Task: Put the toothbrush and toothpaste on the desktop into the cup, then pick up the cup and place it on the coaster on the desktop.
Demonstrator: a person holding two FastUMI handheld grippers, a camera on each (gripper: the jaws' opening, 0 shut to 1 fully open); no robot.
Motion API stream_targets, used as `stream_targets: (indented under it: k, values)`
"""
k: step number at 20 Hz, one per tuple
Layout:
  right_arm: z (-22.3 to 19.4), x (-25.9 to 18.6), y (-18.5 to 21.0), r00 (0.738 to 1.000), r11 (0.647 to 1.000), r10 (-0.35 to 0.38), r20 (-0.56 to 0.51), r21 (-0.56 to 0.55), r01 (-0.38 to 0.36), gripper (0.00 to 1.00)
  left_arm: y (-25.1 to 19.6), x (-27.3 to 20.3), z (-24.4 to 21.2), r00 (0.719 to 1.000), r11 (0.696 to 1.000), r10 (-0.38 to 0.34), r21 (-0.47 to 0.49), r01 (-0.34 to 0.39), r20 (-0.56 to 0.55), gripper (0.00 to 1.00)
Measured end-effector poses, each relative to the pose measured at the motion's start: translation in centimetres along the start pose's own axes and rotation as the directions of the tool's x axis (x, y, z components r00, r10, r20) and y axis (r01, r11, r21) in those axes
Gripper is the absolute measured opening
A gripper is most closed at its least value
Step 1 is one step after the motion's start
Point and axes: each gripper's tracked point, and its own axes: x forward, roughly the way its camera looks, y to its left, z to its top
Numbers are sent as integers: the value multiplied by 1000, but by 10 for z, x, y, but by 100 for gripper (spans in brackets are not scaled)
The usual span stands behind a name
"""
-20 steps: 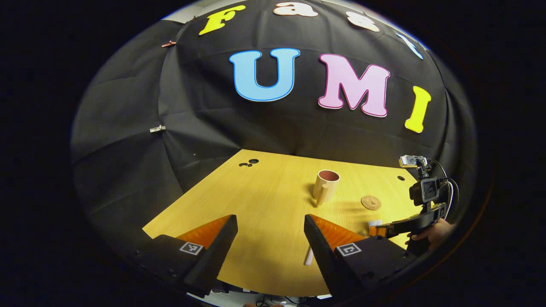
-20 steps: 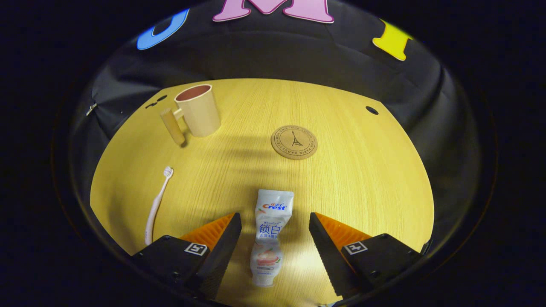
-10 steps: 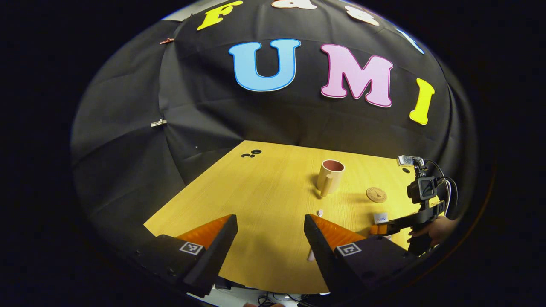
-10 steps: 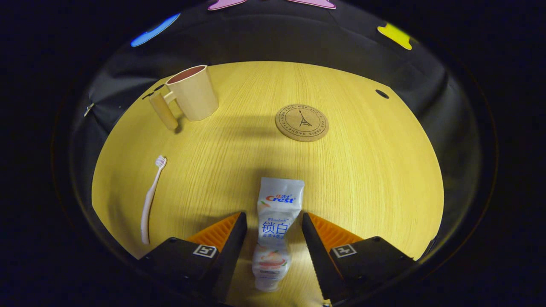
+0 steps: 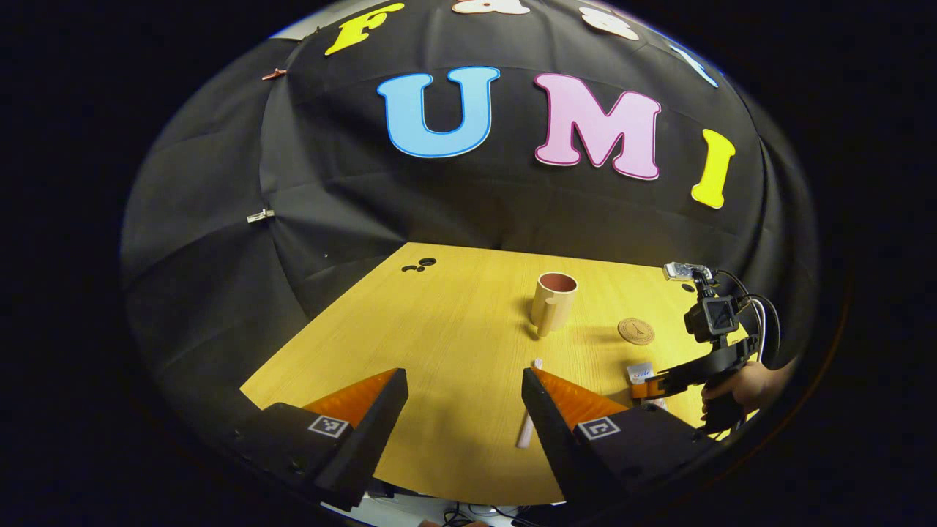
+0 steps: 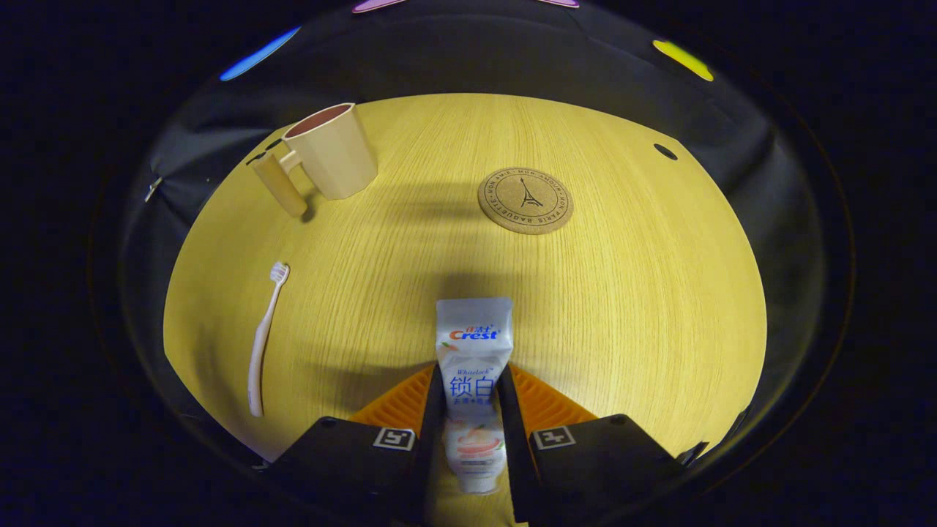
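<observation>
Desktop [image 6: 622,293], wood-grain, unobstructed around the items. Cup [image 6: 329,150] upright at 11 o'clock in the right gripper view; coaster [image 6: 525,200] at 1, well apart. Right gripper [image 6: 468,388] clamped on toothpaste [image 6: 472,344]. Toothbrush [image 6: 263,337] at 9. Left gripper [image 5: 461,395] jaws apart.

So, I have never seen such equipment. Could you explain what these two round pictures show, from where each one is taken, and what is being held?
No robot arm here: a person holds a two-finger gripper in each hand, and each carries a fisheye camera looking forward along its fingers.

In the right gripper view, the right gripper is shut on a toothpaste tube. On the yellow desktop lie a toothbrush, a beige cup with a handle, and a round coaster.

In the left gripper view, the left gripper is open and holds nothing. Farther off it shows the right gripper and the hand holding it.
</observation>
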Motion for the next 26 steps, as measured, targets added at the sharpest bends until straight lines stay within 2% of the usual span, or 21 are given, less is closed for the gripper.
stream_targets:
  k: [1, 4, 7, 11, 15, 18, 21, 26]
  values:
    - [-1, 0, 1, 1000, 1000, 18, -8, 11, -18, 31, -2, 0, -1, 1000, 1000, -2, 0, 2, -2, 97]
    - [-2, -4, 0, 997, 996, 77, -26, 48, -75, 33, -10, 5, -6, 1000, 1000, -7, 3, 7, -12, 98]
    - [8, -17, -6, 995, 994, 100, 21, 50, -100, 33, -19, 14, -3, 1000, 1000, -16, -2, 16, -20, 97]
    - [25, -42, -18, 988, 992, 125, 89, 4, -126, 33, -37, 40, -2, 996, 997, -67, -52, 64, -51, 98]
    - [36, -62, -27, 977, 983, 170, 128, 44, -177, 33, -54, 75, -15, 984, 991, -122, -72, 113, -127, 97]
    - [40, -73, -37, 971, 979, 182, 156, 60, -193, 32, -67, 103, -49, 957, 987, -162, -30, 159, -242, 97]
    - [41, -83, -50, 967, 982, 174, 184, 46, -185, 32, -79, 121, -81, 917, 979, -188, 12, 205, -352, 96]
    - [44, -96, -65, 960, 977, 173, 220, 89, -196, 32, -83, 136, -104, 873, 978, -172, 25, 206, -457, 92]
